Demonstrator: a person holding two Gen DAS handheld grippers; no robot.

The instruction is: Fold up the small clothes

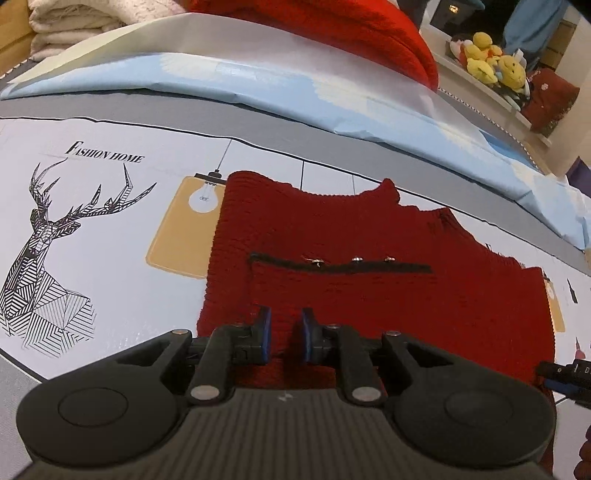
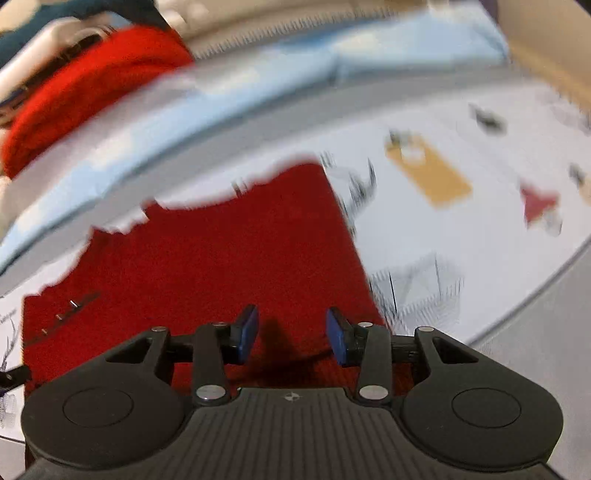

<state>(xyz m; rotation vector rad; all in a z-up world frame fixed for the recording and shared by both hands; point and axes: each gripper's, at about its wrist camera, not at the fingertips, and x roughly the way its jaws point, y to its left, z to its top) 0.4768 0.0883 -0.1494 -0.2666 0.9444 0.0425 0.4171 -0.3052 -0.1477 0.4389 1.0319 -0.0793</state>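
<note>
A dark red knit sweater [image 1: 351, 229] lies flat on the printed bed sheet [image 1: 110, 236], with a black-trimmed pocket line and small metal studs [image 1: 340, 265] across it. My left gripper [image 1: 285, 334] hangs over its near edge. The blue pads stand a narrow gap apart, and the knit shows in that gap without being visibly pinched. In the blurred right wrist view the same sweater [image 2: 221, 251] fills the middle. My right gripper [image 2: 291, 334] is open over its near right corner, nothing between its fingers. The right gripper's tip [image 1: 565, 373] shows at the sweater's right edge.
A folded light blue sheet [image 1: 221, 74] lies behind the sweater, with a bright red knit bundle [image 1: 351, 26] on it. White towels [image 1: 66, 26] are stacked at the far left. Yellow plush toys [image 1: 491, 62] and a dark red garment [image 1: 550, 99] sit on a shelf at the right.
</note>
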